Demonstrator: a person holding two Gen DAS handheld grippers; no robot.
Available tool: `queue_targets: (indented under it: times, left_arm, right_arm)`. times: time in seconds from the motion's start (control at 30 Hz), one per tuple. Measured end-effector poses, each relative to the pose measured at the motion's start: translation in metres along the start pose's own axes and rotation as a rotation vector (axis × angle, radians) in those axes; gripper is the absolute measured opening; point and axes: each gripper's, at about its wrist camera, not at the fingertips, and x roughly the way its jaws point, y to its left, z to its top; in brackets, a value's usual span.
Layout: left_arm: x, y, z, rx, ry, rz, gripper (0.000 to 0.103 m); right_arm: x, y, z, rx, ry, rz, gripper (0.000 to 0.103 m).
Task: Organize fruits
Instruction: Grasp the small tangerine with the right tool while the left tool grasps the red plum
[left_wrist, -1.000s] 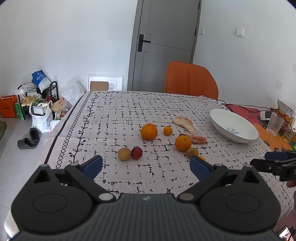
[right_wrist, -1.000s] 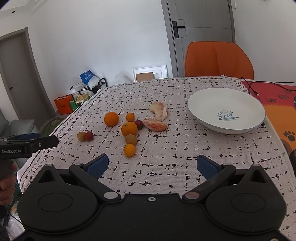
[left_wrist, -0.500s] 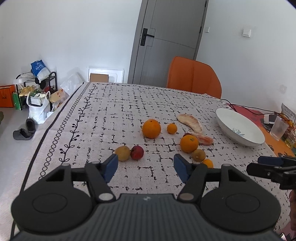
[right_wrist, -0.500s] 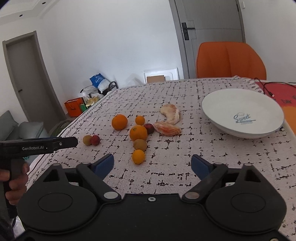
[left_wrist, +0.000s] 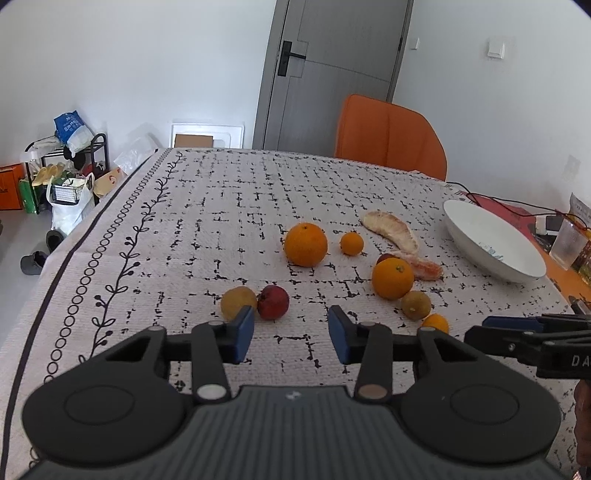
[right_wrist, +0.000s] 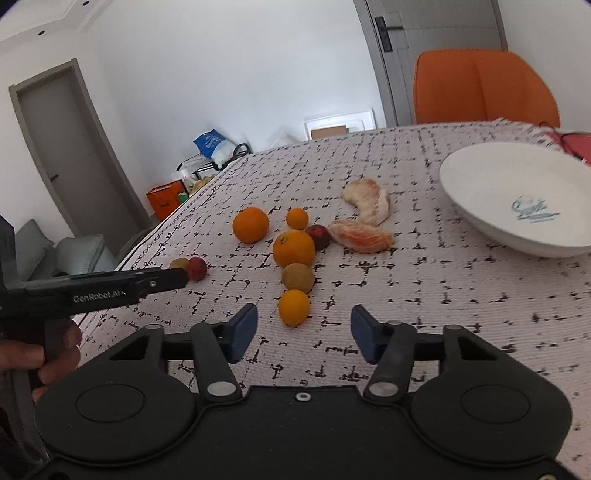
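Observation:
Fruits lie loose on the patterned tablecloth. A red plum (left_wrist: 273, 301) and a yellow-brown fruit (left_wrist: 236, 302) sit just ahead of my left gripper (left_wrist: 291, 334), which is open and empty. Beyond are a big orange (left_wrist: 306, 244), a small tangerine (left_wrist: 351, 243), a second orange (left_wrist: 392, 278), a brown kiwi-like fruit (left_wrist: 416, 305) and peeled pomelo pieces (left_wrist: 391, 228). My right gripper (right_wrist: 302, 332) is open and empty, just behind a small tangerine (right_wrist: 293, 307). The white bowl (right_wrist: 517, 199) stands empty at the right.
An orange chair (left_wrist: 388, 136) stands behind the table's far edge. A glass (left_wrist: 567, 245) and cables lie right of the bowl. The left gripper shows in the right wrist view (right_wrist: 162, 282), near the plum (right_wrist: 197, 268). Bags and a rack stand on the floor at the left.
Both grippers have moved forward toward the fruits. Both jaws have narrowed but stay open. No fruit has moved.

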Motion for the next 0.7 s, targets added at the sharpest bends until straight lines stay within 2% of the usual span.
queue_targets:
  times: [0.1,0.3,0.4,0.7]
  left_arm:
    - [0.007,0.001,-0.001,0.001,0.011,0.002,0.036]
    - [0.018,0.002,0.001,0.006,0.019,-0.001,0.034]
    - [0.022,0.001,0.002,0.009,0.024,0.000,0.034]
    - [0.033,0.000,0.005,0.018,0.023,0.030,0.034]
  right_arm:
    - [0.008,0.001,0.001,-0.001,0.006,0.005,0.054]
    - [0.025,-0.002,0.003,0.015,0.036,0.026,0.041]
    - [0.030,-0.003,0.005,0.016,0.041,0.041,0.021]
    - [0.022,-0.016,0.007,0.042,0.020,0.027,0.020]
